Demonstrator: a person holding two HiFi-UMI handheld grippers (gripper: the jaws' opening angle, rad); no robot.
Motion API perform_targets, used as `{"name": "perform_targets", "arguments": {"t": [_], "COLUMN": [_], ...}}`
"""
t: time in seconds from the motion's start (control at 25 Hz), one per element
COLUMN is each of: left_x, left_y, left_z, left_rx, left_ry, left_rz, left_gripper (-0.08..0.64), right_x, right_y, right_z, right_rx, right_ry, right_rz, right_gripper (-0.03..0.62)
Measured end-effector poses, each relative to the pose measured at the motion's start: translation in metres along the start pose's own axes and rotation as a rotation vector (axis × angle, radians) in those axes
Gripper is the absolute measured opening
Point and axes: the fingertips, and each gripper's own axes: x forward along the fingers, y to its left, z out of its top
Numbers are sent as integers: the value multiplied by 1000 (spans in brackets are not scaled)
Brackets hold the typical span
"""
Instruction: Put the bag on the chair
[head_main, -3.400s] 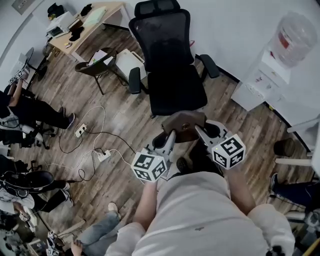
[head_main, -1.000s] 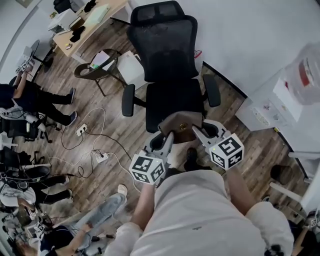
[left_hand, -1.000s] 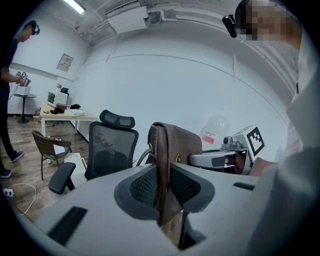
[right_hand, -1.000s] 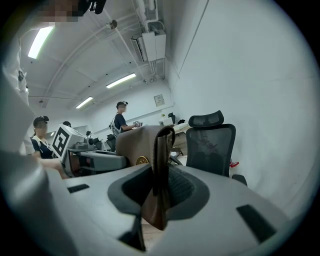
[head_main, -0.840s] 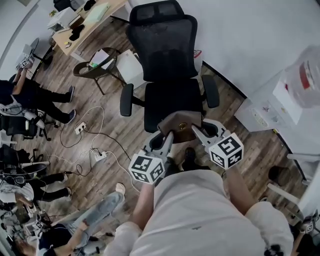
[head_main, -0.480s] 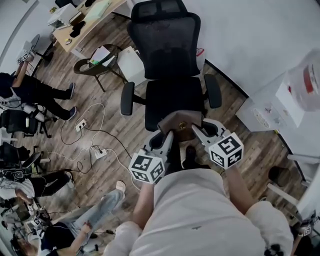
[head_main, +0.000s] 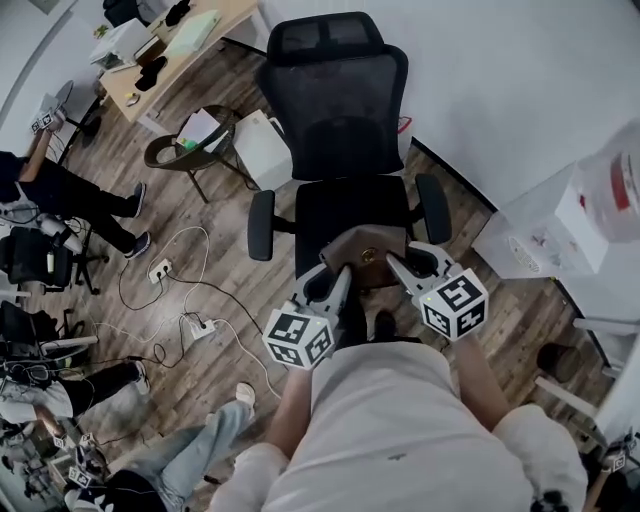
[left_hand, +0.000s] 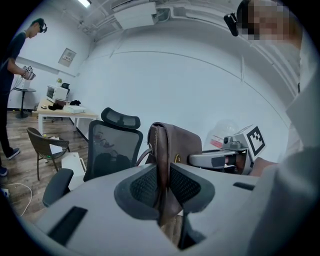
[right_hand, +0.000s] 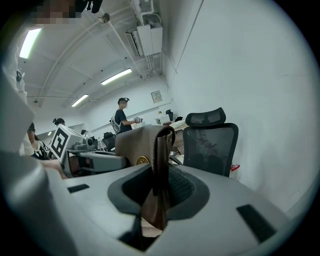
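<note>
Holding the left forearm (head_main: 290, 400) and the right forearm (head_main: 478, 385) out ahead, side by side. Pinching one end of the bag (head_main: 362, 248) in the left gripper (head_main: 333, 280), pressing both pads (left_hand: 145, 187) against the leather. Pinching the opposite end in the right gripper (head_main: 398, 265) the same way. Tilting both grippers slightly downward, converging toward the tips.

My bag (head_main: 362, 252) hides the chair (head_main: 340, 125) seat's front edge; the dispenser (head_main: 560, 235) right of the chair is cut off.
</note>
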Motion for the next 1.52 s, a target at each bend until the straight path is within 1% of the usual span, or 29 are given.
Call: {"name": "perform_targets", "arguments": {"t": [0.32,0.56,0.84,1.0,1.24,1.52], "left_x": [25,43,63,77,95,109], "left_y": [52,88,127,143,161,175], "left_z": [30,42,58,61,61,56], "left_rx": [-4,-6,27,38,52,58], "left_ry": [15,43,78,100,140,164], "left_rz": [-27,-56,-103,-130,-161,-167], "left_gripper": [61,61,61,61,60,55], "right_x": [52,88,124,140,159,174], "right_y": [-17,-29,-42,-53,-67,-79], "right_z": [29,41,52,53,52,47], "right_rx": [14,31,59,75,84,86], "right_ry": [17,33,29,31,62,87], "right_rz": [-34,-61,-112,-140,-171,-181], "right_gripper": [77,78,80,81,81,81]}}
